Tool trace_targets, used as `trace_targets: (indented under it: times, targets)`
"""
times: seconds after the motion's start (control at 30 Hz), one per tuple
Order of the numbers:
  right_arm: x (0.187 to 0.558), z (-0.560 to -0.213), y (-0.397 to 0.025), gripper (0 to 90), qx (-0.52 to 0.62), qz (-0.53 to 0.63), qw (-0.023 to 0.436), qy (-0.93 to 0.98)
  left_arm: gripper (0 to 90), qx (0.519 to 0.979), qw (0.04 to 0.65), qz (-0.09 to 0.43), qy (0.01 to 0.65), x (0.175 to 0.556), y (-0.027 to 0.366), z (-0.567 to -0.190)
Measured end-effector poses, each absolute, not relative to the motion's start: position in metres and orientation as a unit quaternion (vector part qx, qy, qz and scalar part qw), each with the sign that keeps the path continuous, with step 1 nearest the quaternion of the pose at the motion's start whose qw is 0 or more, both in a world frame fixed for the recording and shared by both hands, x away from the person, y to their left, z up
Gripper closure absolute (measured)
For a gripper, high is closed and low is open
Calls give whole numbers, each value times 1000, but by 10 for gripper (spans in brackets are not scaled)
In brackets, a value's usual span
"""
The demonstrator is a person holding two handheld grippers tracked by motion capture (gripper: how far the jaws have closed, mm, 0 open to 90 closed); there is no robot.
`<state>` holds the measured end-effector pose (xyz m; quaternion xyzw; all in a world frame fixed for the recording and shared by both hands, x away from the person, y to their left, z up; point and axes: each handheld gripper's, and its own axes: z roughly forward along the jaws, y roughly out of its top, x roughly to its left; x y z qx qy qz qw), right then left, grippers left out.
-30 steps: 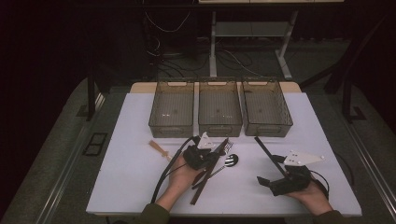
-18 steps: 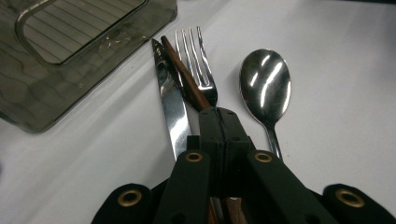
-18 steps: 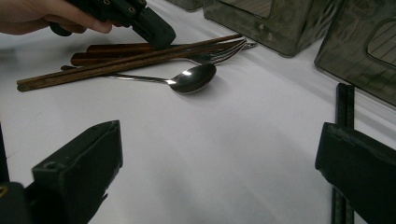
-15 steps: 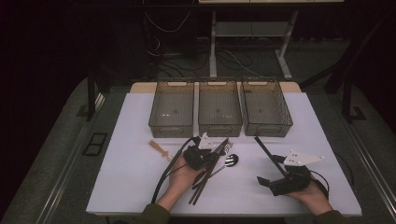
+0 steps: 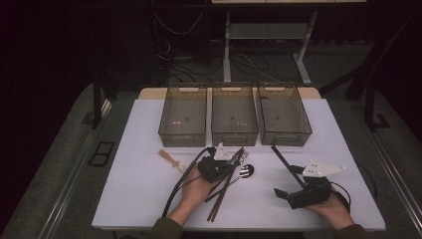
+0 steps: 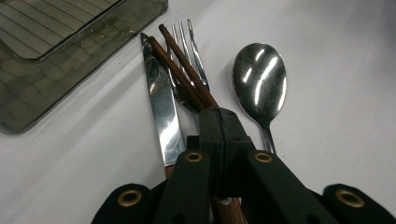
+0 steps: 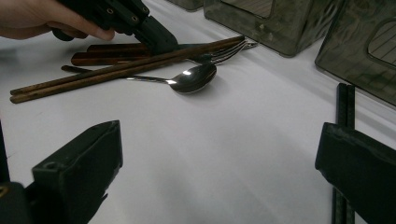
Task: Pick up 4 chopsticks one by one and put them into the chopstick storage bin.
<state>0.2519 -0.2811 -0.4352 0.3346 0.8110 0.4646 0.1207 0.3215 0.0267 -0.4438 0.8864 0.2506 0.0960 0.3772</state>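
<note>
The left gripper (image 6: pixel 219 140) is clamped on the brown chopsticks (image 6: pixel 180 70) lying across the fork (image 6: pixel 194 60) just before the bins (image 5: pixel 234 117), so a clean lift comes next, while the right gripper (image 7: pixel 219 158) waits wide open.

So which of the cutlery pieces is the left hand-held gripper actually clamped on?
The brown wooden chopsticks: the left hand-held gripper is shut on them, while the knife, fork and spoon lie loose alongside.
</note>
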Motion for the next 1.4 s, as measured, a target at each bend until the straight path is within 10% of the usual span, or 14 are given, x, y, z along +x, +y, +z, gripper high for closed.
trace_targets:
  times: [1.0,1.4]
  targets:
    - [252,-435,-281,10,335,465,121,810,882,886,385,88,241,318,20,-443]
    - [252,-435,-282,10,334,467,122,810,624,879,390,89,261,317,19,-441]
